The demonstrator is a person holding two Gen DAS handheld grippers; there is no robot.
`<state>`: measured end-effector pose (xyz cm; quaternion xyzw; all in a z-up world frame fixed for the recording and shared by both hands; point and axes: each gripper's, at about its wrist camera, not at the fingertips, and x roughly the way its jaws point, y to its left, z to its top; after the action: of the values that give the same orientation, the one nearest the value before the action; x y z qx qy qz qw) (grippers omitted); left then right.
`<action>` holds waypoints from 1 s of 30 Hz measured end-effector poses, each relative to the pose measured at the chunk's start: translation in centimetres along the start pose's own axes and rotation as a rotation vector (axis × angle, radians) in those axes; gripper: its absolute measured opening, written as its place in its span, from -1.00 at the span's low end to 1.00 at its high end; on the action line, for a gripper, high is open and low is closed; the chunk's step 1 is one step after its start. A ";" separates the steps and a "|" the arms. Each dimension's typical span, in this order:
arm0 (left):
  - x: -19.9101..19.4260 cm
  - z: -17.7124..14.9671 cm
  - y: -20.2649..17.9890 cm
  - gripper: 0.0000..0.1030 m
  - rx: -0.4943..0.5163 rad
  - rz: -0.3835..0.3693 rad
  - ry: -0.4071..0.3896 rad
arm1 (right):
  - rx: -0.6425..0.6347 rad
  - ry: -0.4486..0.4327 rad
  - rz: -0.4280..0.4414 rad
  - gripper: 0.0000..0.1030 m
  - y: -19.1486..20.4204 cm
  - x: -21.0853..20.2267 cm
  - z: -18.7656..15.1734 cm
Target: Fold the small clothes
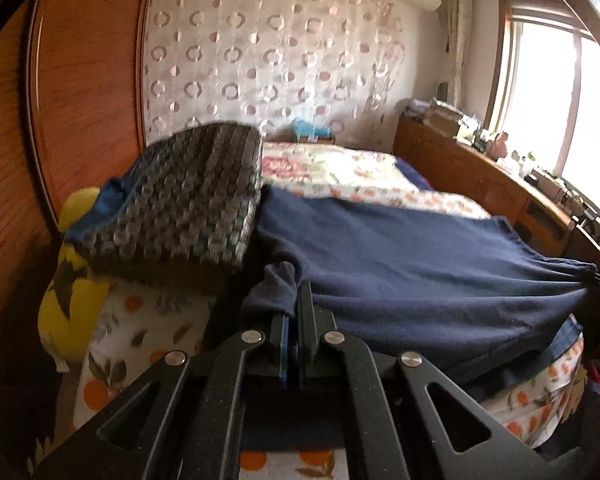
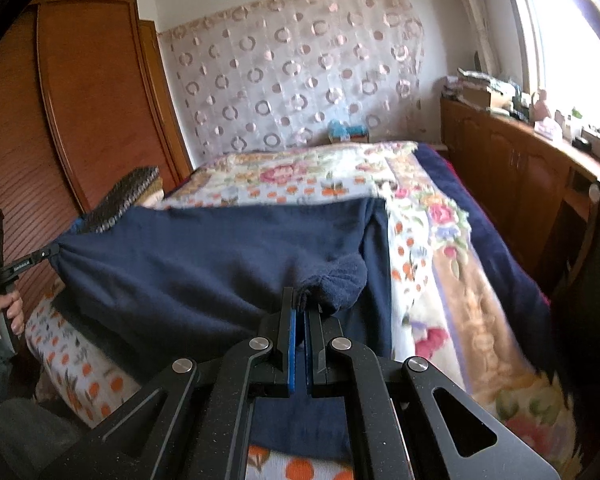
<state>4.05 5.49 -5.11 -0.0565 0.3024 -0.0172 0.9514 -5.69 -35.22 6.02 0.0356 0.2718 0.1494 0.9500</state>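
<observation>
Slippage is the main risk: the navy garment (image 1: pixel 420 264) hangs stretched between the two grippers over the near end of the bed (image 2: pixel 440 264), and each holds only a small bunched corner. The left gripper (image 1: pixel 294 304) has its jaws closed on one corner, the right gripper (image 2: pixel 302 304) has its jaws closed on the other, and the cloth between them is pulled into tension wrinkles. If either hand draws further apart from the other, the pinched fold can pull out of the jaws and the garment drops unevenly onto the bed. Uneven lowering would likely leave the far edge creased or skewed on the floral bedspread. To the left of the garment, a dark woven pad (image 1: pixel 188 196) sits on a stack at the bed's side, touching or just beside the cloth; a sweep in that direction could snag or shift it. No container holding task items is visible on the bed.
</observation>
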 end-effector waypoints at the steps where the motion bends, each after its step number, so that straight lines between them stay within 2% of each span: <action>1: 0.3 -0.5 0.1 -0.93 0.005 0.012 0.010 | 0.000 0.013 -0.005 -0.95 0.0 0.3 -0.4; 6: 0.6 -1.9 0.3 -0.87 0.006 0.021 0.055 | 0.006 0.064 -0.055 -0.95 -0.2 2.1 -2.1; 7: 0.6 -2.0 0.4 -0.81 0.010 0.023 0.061 | 0.007 0.081 -0.067 -0.92 -0.2 2.5 -2.1; 8: 0.4 -2.1 0.4 -0.76 0.011 0.029 0.060 | 0.008 0.094 -0.075 -0.78 -0.2 2.6 -1.9; 9: 0.2 -2.2 0.5 -0.61 0.011 0.033 0.057 | 0.006 0.105 -0.094 -0.60 -0.4 2.9 -1.8; 12: -0.5 -2.5 0.7 -0.19 0.009 0.026 0.046 | 0.012 0.079 -0.136 -0.28 -0.7 2.4 -1.1; 13: -0.8 -2.7 0.8 -0.09 0.009 0.024 0.043 | 0.012 0.066 -0.135 -0.19 -0.5 2.1 -0.9; 14: -1.0 -2.9 0.8 -0.03 0.010 0.029 0.043 | 0.009 0.056 -0.140 0.01 -0.4 1.9 -0.7; 15: -1.1 -3.0 0.8 0.18 0.014 0.037 0.045 | 0.003 0.046 -0.150 0.13 -0.2 1.8 -0.5; 16: -1.3 -3.2 0.8 0.37 0.019 0.045 0.040 | -0.006 0.038 -0.159 0.15 -0.1 1.8 -0.3; 18: -1.6 -3.4 1.2 0.50 0.014 0.039 0.035 | -0.016 0.028 -0.158 0.19 0.3 2.0 0.2; 21: -1.9 -3.6 1.8 0.51 0.003 0.050 0.033 | -0.036 0.028 -0.143 0.21 1.2 3.4 0.7; 25: -2.0 -3.6 2.2 0.51 -0.001 0.073 0.033 | -0.089 0.039 -0.081 0.22 2.8 6.4 0.5; 30: -1.1 -3.9 2.9 0.51 -0.003 0.099 0.064 | -0.142 0.095 -0.019 0.23 4.4 10.9 0.7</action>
<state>0.90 8.07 -7.97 -0.0420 0.3349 0.0287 0.9409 2.35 -27.69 1.76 -0.0415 0.3058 0.1606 0.9375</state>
